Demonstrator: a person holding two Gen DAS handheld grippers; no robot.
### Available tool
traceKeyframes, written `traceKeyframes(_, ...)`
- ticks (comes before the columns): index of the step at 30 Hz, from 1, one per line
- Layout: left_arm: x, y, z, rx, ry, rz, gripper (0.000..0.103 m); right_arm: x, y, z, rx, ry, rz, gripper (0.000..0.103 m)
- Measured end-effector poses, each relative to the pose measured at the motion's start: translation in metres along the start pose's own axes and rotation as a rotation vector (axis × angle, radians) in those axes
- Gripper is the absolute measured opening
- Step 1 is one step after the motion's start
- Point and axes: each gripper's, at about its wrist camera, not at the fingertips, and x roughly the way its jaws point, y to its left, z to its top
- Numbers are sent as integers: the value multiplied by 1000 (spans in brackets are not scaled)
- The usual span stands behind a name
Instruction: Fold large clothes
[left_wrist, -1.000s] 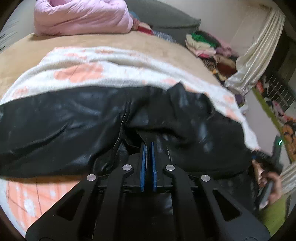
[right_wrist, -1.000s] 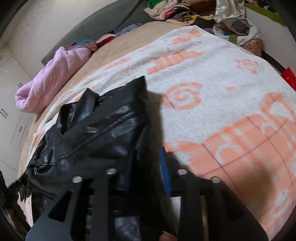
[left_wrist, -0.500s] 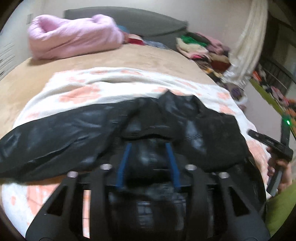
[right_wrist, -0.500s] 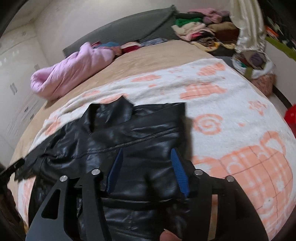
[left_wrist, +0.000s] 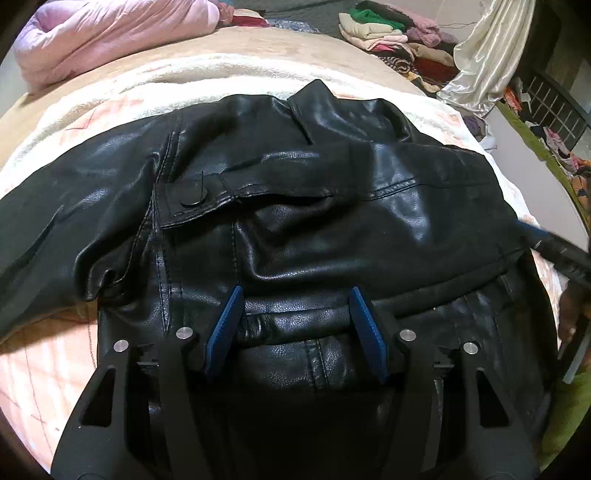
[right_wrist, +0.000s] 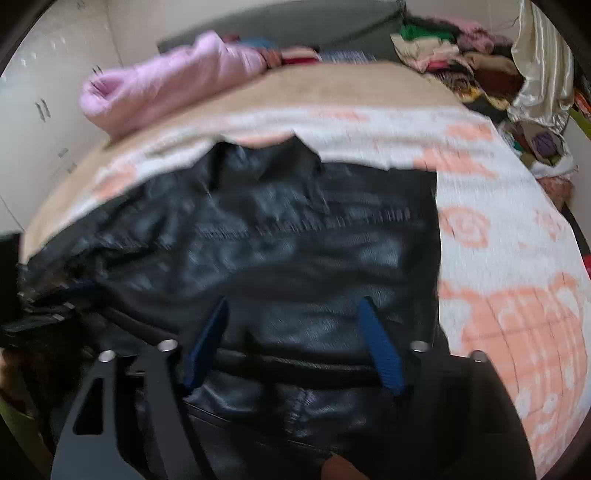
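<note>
Presently, a black leather jacket (left_wrist: 303, 206) lies spread on a white blanket with orange patterns (right_wrist: 517, 302), which covers a tan bed (left_wrist: 258, 44). The jacket is partly folded: one sleeve is drawn across the body, its buttoned cuff tab (left_wrist: 192, 201) near the middle, and the collar (left_wrist: 317, 99) points toward the far side of the bed. The left gripper (left_wrist: 295, 328) hangs low over the jacket's near edge with its blue-padded jaws spread wide, nothing between them but leather below. The right gripper (right_wrist: 291, 343) is likewise over the near part of the jacket, jaws apart and holding nothing; that view is blurred, so whether the pads touch the leather cannot be told. At the head of the bed rests a rolled pink quilt (left_wrist: 110, 33) in front of a grey headboard (right_wrist: 280, 29). Stacked folded clothes (left_wrist: 391, 33) sit at the far right corner, beside a hanging cream satin cloth (left_wrist: 487, 55). White cupboard doors (right_wrist: 51, 96) line the left wall.
</note>
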Motion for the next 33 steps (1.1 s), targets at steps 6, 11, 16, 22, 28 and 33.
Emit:
traceKeyframes(6, -7, 1, -3, -20, -29, -14, 53, 21, 2, -11, 2, 50, -59, 80)
traceKeyframes(11, -23, -8, 0, -19, -50, -27, 62, -8, 11, -15, -2, -30, -1, 85)
traceKeyframes(16, -40, -8, 0, -54, -84, -37, 88, -32, 26, -18, -35, -92, 16, 96)
traceKeyframes(22, -60, 1, -6, -89, -117, -12, 94, -48, 47, -19, -52, -142, 34, 98)
traceKeyframes(28, -76, 17, -15, -122, -148, 28, 94, -56, 79, -18, -98, -179, 37, 98)
traceKeyframes(33, -89, 27, -22, -104, -181, 129, 94, -64, 106, -20, -164, -227, -15, 98)
